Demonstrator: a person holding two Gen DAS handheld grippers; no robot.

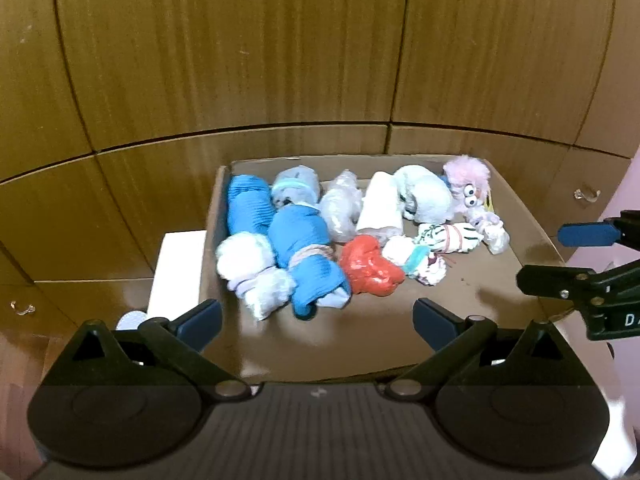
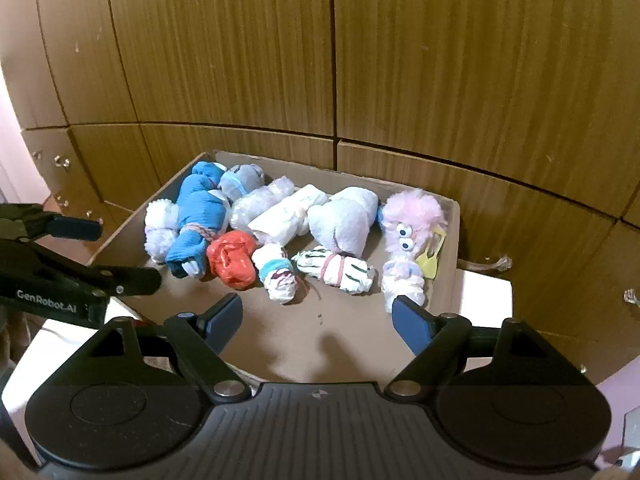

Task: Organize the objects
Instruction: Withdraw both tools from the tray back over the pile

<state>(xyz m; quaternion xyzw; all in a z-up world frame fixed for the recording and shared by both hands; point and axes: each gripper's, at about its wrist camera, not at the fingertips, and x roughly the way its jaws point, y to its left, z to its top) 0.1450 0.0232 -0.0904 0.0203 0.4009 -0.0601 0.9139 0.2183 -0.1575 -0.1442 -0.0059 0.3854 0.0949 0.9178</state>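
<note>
An open cardboard box point(image 1: 384, 344) point(image 2: 352, 340) holds several rolled bundles: blue sock rolls point(image 1: 300, 248) point(image 2: 196, 216), white rolls point(image 1: 256, 268) point(image 2: 160, 228), a red bag point(image 1: 370, 266) point(image 2: 232, 258), a striped white roll point(image 1: 448, 238) point(image 2: 336, 270) and a pink fluffy toy with eyes point(image 1: 468, 186) point(image 2: 412, 220). My left gripper point(image 1: 316, 320) is open and empty above the box's near floor. My right gripper point(image 2: 316, 320) is open and empty over the same bare floor. Each gripper shows in the other's view point(image 1: 560, 260) point(image 2: 116, 252).
Brown wooden cabinet panels point(image 1: 280, 60) stand behind the box, with small handles point(image 1: 586, 194). The box rests on a white surface point(image 1: 176, 272) point(image 2: 488, 292). A yellow tag point(image 2: 430, 258) lies by the pink toy. The box's near half is bare cardboard.
</note>
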